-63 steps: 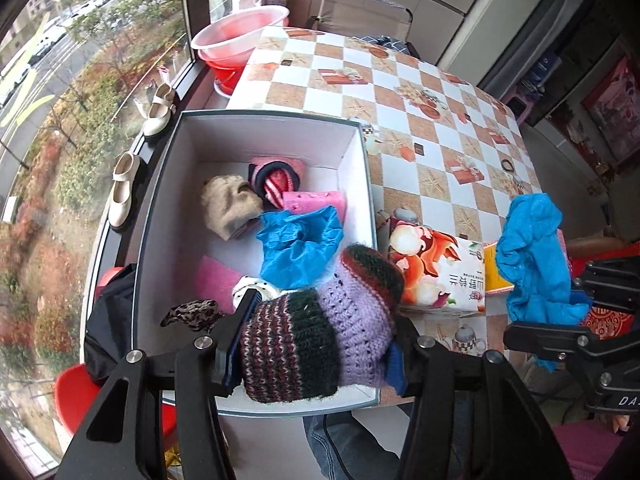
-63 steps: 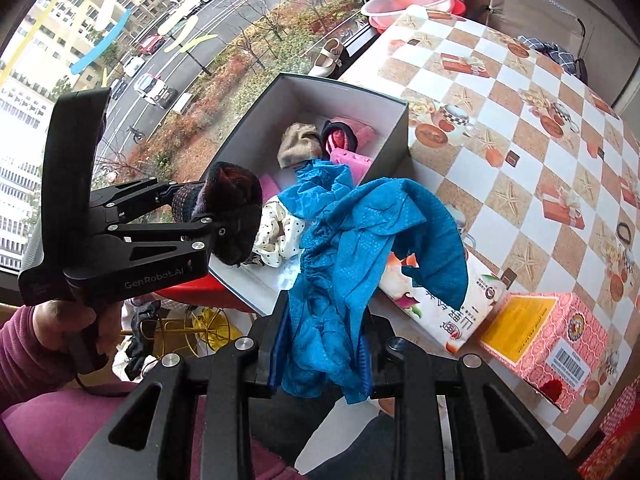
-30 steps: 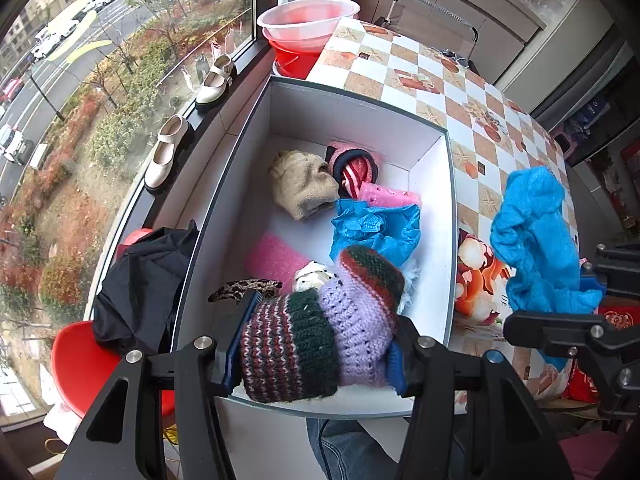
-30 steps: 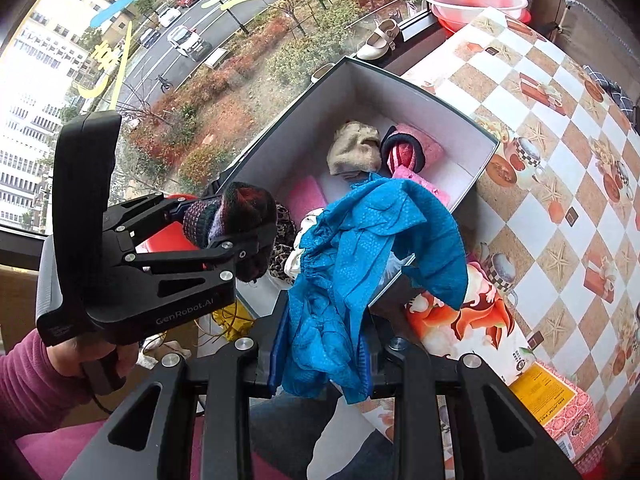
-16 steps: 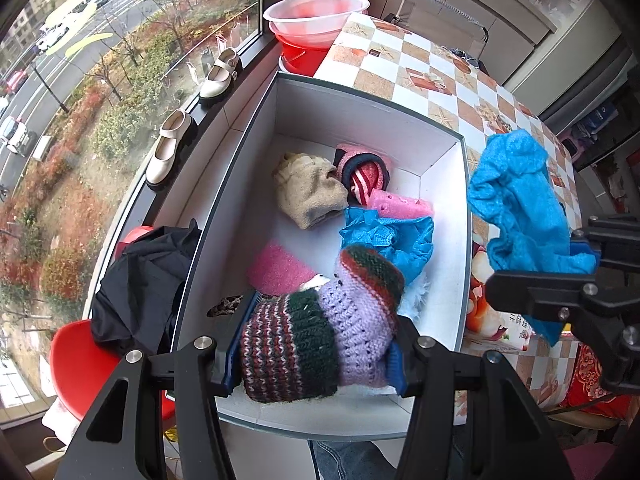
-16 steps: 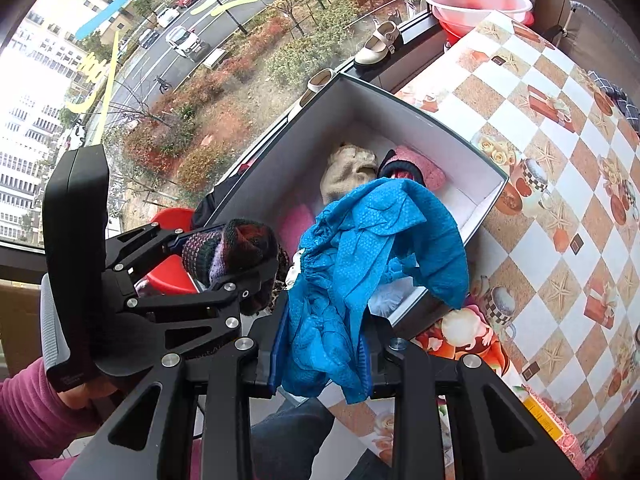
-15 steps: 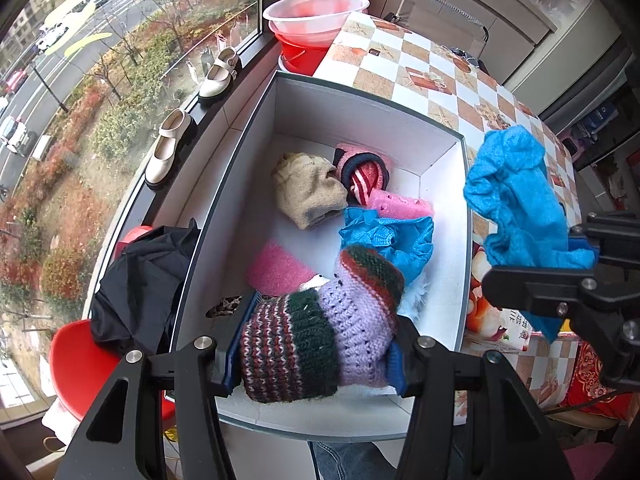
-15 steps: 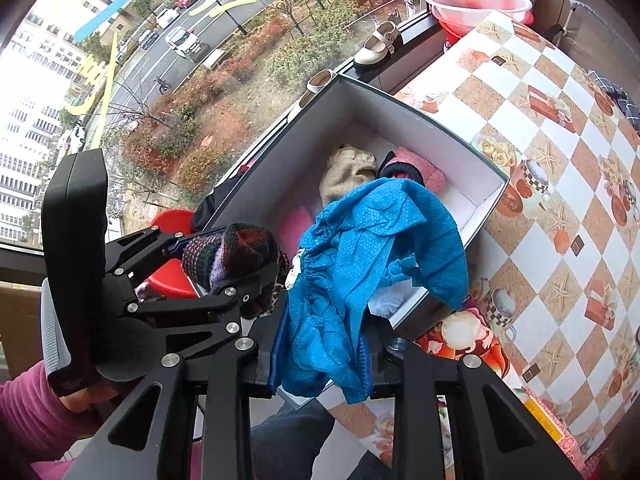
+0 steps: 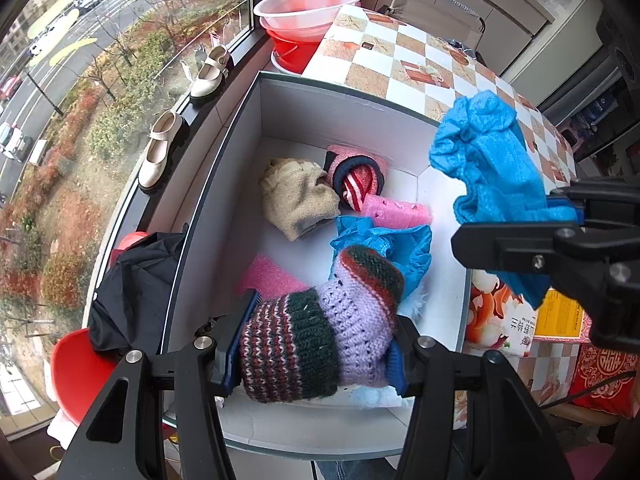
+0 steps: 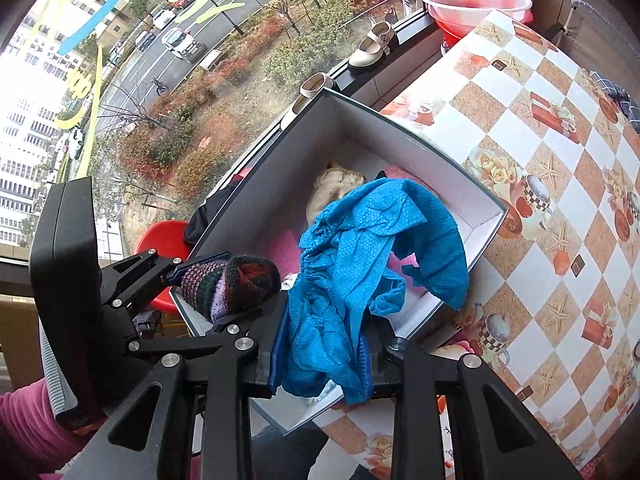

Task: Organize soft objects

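At lower centre, the left gripper (image 9: 314,354) clamps a striped purple-and-green knitted sock (image 9: 320,332); the right gripper (image 10: 322,354) clamps a crumpled blue cloth (image 10: 360,264) above the open white cardboard box (image 9: 304,112).

Daylight through a large window (image 9: 100,80): street, parked cars, trees and red shrubs far below. Two cream shoes (image 9: 208,74) sit on the dark sill. Table under a checked tablecloth (image 10: 560,128) with starfish and cup prints. Pink basin (image 9: 308,8) stacked on a red one at the table's far end. Grey cabinets (image 9: 460,4) behind.
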The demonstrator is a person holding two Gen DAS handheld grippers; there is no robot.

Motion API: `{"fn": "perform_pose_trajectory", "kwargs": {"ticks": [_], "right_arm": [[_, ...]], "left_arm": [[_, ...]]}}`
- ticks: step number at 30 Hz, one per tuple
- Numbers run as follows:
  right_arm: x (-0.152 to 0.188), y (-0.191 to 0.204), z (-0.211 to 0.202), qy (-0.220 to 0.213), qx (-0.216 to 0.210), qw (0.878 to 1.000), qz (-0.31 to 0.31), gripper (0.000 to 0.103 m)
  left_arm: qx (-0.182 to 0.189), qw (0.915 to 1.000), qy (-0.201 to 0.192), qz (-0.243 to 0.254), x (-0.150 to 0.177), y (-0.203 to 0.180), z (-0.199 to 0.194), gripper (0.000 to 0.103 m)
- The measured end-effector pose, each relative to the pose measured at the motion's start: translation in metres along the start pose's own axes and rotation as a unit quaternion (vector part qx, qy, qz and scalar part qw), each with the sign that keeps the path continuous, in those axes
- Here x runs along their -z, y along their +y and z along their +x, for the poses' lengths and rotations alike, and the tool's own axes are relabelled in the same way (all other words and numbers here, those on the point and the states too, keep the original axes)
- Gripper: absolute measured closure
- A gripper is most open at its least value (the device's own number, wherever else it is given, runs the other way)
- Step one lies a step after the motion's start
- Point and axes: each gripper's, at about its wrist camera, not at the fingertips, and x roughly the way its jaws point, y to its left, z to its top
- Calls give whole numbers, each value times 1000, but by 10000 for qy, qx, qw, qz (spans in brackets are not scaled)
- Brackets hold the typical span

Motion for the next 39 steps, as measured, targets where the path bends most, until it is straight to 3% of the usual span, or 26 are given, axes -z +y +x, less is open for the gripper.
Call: {"fn": "perform_pose_trajectory", "kwargs": {"ticks": [2,5,7,8,9,13,15,16,19,26,39], "right_arm": [[-4,0,-1,-24,12,10000,2,74],[-9,-1,-3,-72,52,10000,1,73],[-12,0,-3,-65,48,10000,32,57],[-13,-1,-4,-63,57,9999,62,32],[-13,-1,-5,-74,155,9998,89,20],[-10,-4,-9,-36,352,9993,140,18],[-6,-2,-13,-49,538,9985,107,0],[-3,-1,-16,-121,693,9975,91,1],[7,1,-26,-248,570,9979,167,1],[22,-2,-35,-325,499,9970,489,1],[34,5,-48,-376,771,9954,425,1]], "left_arm": [[-70,9999,-56,55,1,-1,-2,41],[-347,9990,-230,177,1,-6,-6,29],[-580,9976,-322,212,2,-8,-10,23],[-673,9970,-318,208,0,-8,-11,23],[-708,9970,-282,164,-1,-7,-11,23],[-1298,9915,77,99,-5,-4,-3,23],[-1193,9926,197,47,-4,-2,-1,23],[-1009,9946,246,-35,-3,1,-1,23],[-767,9966,268,-125,-1,5,-4,23],[-798,9965,234,-38,0,-7,-10,23],[-986,9944,347,-146,10,-8,-18,23]]}}
